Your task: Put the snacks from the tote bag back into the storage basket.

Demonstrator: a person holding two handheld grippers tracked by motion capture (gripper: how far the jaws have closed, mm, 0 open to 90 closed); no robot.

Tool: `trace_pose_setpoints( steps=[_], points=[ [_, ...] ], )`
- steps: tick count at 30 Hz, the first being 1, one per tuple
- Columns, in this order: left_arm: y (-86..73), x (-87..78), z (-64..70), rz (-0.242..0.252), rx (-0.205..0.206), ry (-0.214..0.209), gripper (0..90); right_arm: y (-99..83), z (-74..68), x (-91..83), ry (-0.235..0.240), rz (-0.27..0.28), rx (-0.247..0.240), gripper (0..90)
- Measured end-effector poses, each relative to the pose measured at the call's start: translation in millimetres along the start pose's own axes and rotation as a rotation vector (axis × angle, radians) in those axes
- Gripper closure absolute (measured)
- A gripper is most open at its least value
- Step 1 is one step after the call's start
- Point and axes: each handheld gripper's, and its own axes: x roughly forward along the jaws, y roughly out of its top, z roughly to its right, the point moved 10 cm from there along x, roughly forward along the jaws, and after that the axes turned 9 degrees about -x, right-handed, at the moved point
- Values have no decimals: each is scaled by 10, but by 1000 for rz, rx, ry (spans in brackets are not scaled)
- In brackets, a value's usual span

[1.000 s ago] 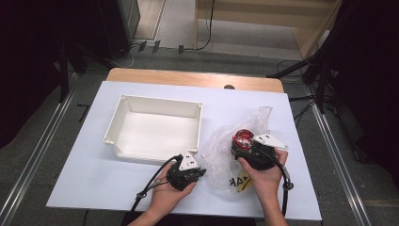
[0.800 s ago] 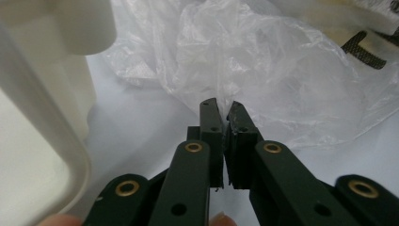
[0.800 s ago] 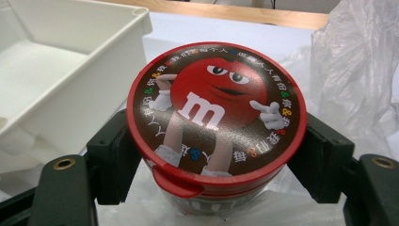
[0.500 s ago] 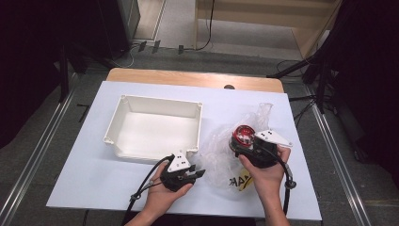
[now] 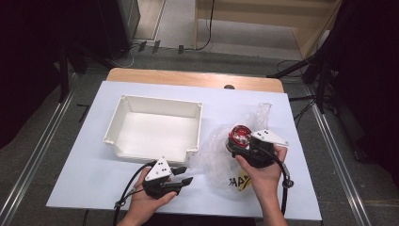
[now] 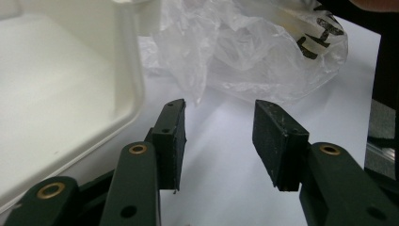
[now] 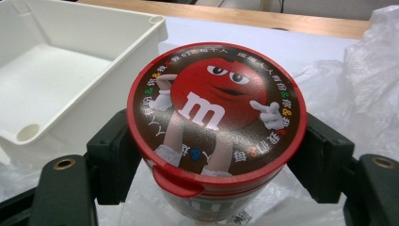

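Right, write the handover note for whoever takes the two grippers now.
Right gripper: shut on the round red-lidded M&M's candy tub, held upright above the crumpled clear plastic bag.
Left gripper: open, holds nothing, near the bag's edge and the white rectangular plastic bin.
Done: tub appears out of the bag.
Left: probably set the tub in the bin, which has nothing in it.

white "m" on red tub lid (image 7: 216, 110)

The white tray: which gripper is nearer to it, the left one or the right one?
Left. The left gripper sits just in front of the white tray, near its front right corner. The right gripper is farther off to the tray's right, shut on the candy cup.
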Motion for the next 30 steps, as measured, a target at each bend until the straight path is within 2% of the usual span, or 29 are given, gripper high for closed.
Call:
trace_pose_setpoints(
  steps=[6,7,14,15,18,22,27,30],
  points=[
    [16,-187,-52,41,-14,-4,432,5,-77,11,28,-2,-10,258],
    [41,-253,-57,64,-11,-6,399,12,-104,13,39,0,-12,258],
    [101,-406,-128,109,-25,-20,179,31,-119,29,47,1,-10,258],
    [115,-447,-174,120,-33,-28,139,42,-109,25,45,7,-1,258],
    [132,-502,-224,133,-32,-25,95,58,-109,9,45,10,3,258],
    [174,-655,-365,167,-46,6,20,88,-112,6,44,16,4,258],
    [181,-780,-487,199,-72,30,6,119,-135,16,49,17,10,258],
    [171,-814,-534,198,-63,51,6,143,-139,22,55,15,13,258]
  ],
)
